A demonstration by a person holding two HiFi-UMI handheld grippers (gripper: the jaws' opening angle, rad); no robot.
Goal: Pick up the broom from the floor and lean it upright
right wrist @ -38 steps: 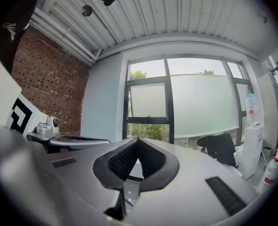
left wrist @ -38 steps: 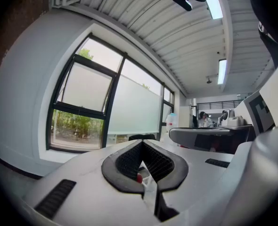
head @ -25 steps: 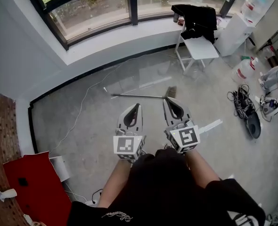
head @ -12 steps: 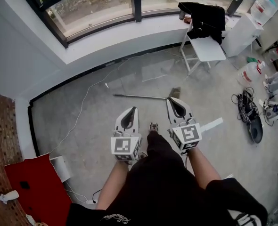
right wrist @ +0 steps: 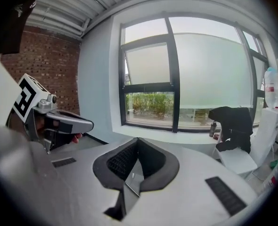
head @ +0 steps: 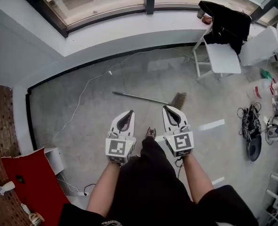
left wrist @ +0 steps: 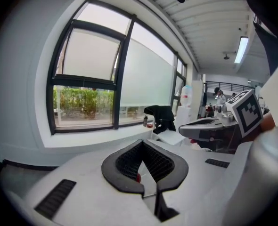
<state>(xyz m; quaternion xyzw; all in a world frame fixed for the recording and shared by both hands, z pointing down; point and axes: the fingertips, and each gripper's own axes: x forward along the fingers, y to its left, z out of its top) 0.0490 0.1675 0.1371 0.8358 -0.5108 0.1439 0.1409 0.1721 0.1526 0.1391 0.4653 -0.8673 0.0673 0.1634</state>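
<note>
The broom [head: 143, 98] lies flat on the grey floor, its thin handle running left and its brown bristle head [head: 179, 100] at the right. Both grippers hover side by side nearer to me than the broom, above the floor and not touching it. The left gripper [head: 128, 114] is shut and empty; its own view shows its jaws [left wrist: 142, 144] closed tip to tip, pointing toward the window. The right gripper [head: 170, 111] is also shut with nothing in it, as its own view confirms [right wrist: 138, 141]. The broom is hidden in both gripper views.
A white folding chair [head: 222, 59] with a black jacket [head: 228, 25] stands at the back right by the window ledge. A white cable [head: 89, 86] trails across the floor. A water jug [head: 264, 86], tangled cords [head: 249, 121] and a red panel [head: 33, 178] lie around the edges.
Both grippers have sunk and moved forward together, still shut. The head view has shifted, so the broom now lies just ahead of the gripper tips.
</note>
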